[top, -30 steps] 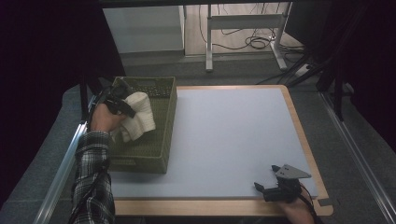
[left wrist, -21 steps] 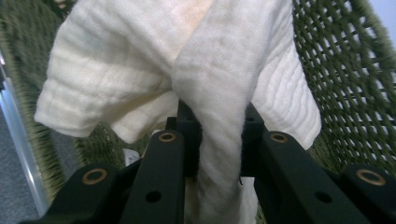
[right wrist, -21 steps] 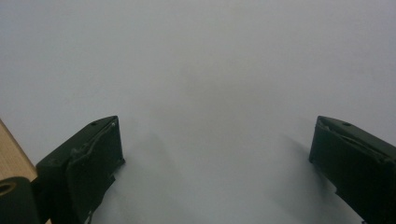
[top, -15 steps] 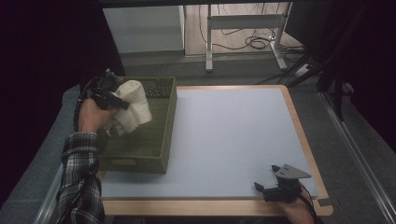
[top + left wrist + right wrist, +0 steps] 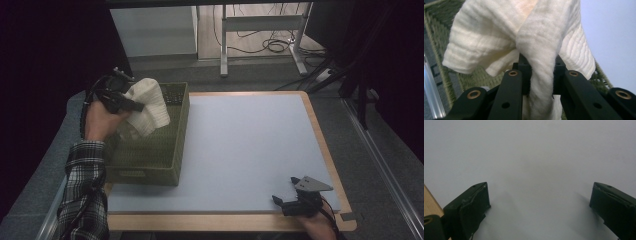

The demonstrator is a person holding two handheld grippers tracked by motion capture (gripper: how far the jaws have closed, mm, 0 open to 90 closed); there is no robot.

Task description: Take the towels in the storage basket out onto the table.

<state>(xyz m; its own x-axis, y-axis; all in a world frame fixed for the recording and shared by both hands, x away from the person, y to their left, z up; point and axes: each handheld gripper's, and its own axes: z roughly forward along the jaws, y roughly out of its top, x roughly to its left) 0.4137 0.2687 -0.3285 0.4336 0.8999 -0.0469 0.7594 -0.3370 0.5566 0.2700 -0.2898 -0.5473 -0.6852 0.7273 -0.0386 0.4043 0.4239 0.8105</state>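
One cream cloth [image 5: 534, 47] pinching between my left gripper [image 5: 131, 105] jaws, hanging above green basket [image 5: 165, 150]. Feeling soft, light, floppy; gripping bunched fold mid-cloth. Right gripper [image 5: 295, 200] resting spread wide on table [image 5: 240, 145].

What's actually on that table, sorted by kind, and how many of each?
Cream cloth, pinched by the left gripper: 1
Green woven basket: 1
Handheld grippers, counting the right gripper with jaws apart: 2
Total: 4
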